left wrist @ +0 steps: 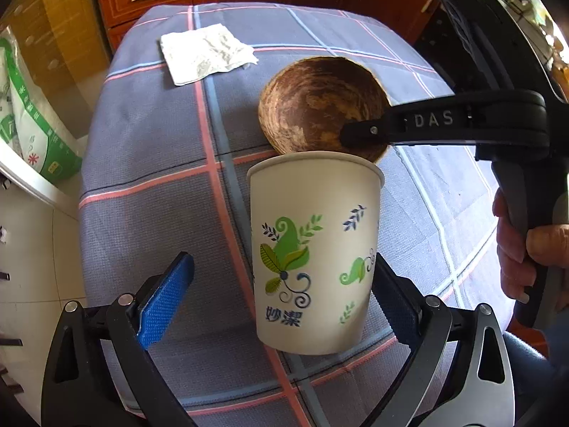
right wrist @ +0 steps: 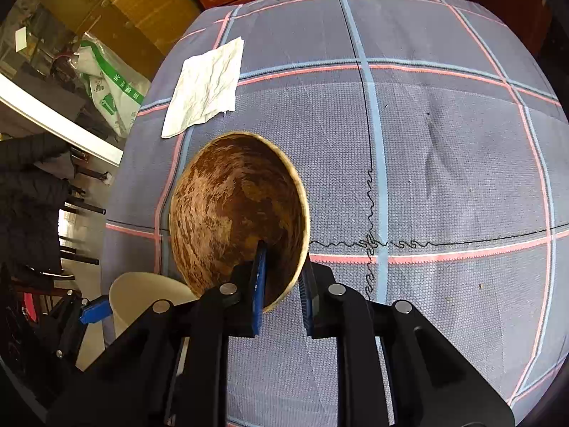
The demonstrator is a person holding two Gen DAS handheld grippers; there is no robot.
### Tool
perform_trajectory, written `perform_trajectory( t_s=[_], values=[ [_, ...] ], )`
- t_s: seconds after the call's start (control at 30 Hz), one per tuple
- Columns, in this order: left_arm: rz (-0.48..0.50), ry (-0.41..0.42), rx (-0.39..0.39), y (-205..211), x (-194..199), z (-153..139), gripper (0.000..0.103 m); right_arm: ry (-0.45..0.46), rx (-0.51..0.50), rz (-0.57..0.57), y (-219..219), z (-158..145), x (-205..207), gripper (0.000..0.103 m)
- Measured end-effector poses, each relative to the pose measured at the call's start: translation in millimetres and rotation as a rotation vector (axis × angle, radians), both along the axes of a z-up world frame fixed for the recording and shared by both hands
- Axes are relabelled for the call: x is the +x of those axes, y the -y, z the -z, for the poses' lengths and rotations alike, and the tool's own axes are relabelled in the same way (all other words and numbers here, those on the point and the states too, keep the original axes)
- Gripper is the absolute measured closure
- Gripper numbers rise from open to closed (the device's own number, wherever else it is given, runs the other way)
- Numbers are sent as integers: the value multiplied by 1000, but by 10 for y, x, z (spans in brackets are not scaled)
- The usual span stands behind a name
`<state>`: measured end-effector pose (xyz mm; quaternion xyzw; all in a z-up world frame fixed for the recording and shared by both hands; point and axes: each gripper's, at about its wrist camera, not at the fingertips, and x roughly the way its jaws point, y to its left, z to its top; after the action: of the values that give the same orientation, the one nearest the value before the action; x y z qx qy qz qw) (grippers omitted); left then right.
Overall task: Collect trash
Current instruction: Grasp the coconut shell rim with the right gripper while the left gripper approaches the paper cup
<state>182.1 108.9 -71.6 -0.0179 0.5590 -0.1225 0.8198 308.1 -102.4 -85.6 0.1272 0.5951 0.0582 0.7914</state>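
Two grippers work side by side over the checked tablecloth [right wrist: 444,135], and reading from the left, the first thing beyond the table edge is a green-and-white bag [left wrist: 32,131] on the floor, not part of the job as far as I can judge. Next comes the crumpled white napkin [left wrist: 204,53], lying flat on the cloth at the far left, well apart from both tools and plainly untouched trash. Closer in, the left gripper [left wrist: 284,295] stands spread wide around the paper cup [left wrist: 313,249]: its right pad looks to be against the cup's wall, while the left blue pad stands clear, so nothing is clamped. The cup sits upright between them, probably lined up for a squeeze. Just behind the cup's rim is the brown wooden bowl [right wrist: 234,213], tilted toward the cameras. The right gripper [right wrist: 282,284] is pinched on the bowl's near rim, one finger inside and one outside, which likely explains the tilt: held this way it could serve as the catch-all for the trash, though that is my reading only.
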Motion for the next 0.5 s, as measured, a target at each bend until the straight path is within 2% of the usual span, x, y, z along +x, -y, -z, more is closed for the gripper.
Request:
perform_trajectory(
  t_s=[0.1, 0.27, 0.5],
  values=[
    [-24, 4, -3, -59, -19, -32, 6, 37, -24, -21, -30, -112, -51, 94],
    [-35, 8, 1, -88, -68, -68, 6, 58, -83, 6, 137, -208, -170, 95],
    [-45, 8, -12, -76, -88, -75, 6, 8, -30, 31, 354, -154, -440, 95]
  ],
)
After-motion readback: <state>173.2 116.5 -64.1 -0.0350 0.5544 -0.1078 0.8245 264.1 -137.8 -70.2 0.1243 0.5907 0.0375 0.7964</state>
